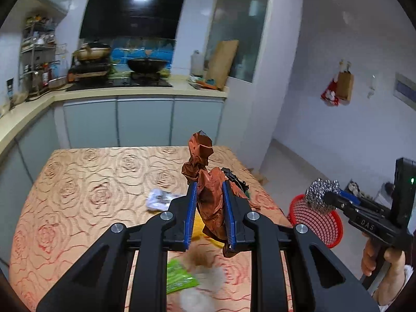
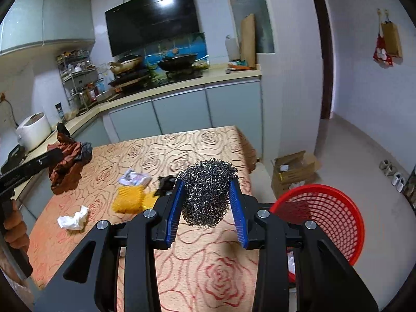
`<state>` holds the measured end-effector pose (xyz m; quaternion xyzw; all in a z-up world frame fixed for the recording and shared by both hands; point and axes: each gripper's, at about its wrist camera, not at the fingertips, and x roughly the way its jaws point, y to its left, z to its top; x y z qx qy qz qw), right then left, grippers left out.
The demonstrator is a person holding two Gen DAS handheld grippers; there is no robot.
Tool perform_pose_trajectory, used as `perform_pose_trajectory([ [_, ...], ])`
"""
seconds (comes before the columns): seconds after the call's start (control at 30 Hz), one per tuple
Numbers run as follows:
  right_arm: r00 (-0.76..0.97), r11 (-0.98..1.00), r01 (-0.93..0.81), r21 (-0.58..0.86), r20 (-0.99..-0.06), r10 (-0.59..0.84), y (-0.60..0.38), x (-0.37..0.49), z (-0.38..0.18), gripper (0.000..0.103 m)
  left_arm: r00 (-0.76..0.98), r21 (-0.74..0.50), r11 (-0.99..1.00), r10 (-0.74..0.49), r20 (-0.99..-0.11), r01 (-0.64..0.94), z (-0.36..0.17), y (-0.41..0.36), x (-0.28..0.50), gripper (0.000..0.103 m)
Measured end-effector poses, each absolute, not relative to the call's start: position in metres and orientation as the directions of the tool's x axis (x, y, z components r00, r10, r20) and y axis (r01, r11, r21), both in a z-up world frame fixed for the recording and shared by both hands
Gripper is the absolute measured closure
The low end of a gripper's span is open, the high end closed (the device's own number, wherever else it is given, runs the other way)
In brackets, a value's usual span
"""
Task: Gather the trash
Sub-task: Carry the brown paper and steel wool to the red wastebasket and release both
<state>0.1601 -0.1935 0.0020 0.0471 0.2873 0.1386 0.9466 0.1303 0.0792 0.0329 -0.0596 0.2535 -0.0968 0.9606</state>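
Note:
My left gripper is shut on a crumpled brown wrapper, lifted above the rose-patterned table; from the right wrist view the same wrapper hangs at the far left. My right gripper is shut on a steel wool scourer, held over the table's right part beside a red mesh basket. In the left wrist view the scourer hovers above that basket. On the table lie a white printed wrapper, a yellow sponge, a white tissue, a black scrap and a green packet.
The basket stands off the table's right edge on the floor side. An open cardboard box sits on the floor behind it. A kitchen counter with stove and pans runs along the back and left; a rice cooker stands on it.

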Motion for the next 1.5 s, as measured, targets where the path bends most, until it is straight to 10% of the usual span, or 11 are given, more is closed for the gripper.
perform_pose_trajectory([
  [0.9, 0.757, 0.989, 0.062, 0.136, -0.652, 0.042, -0.33, 0.186, -0.057, 0.067, 0.576, -0.151, 0.835, -0.484, -0.658, 0.529, -0.05, -0.17, 0.219, 0.084],
  [1.5, 0.739, 0.979, 0.059, 0.194, -0.668, 0.088, -0.333, 0.188, -0.061, 0.049, 0.566, -0.176, 0.829, -0.502, -0.654, 0.531, -0.044, -0.16, 0.22, 0.047],
])
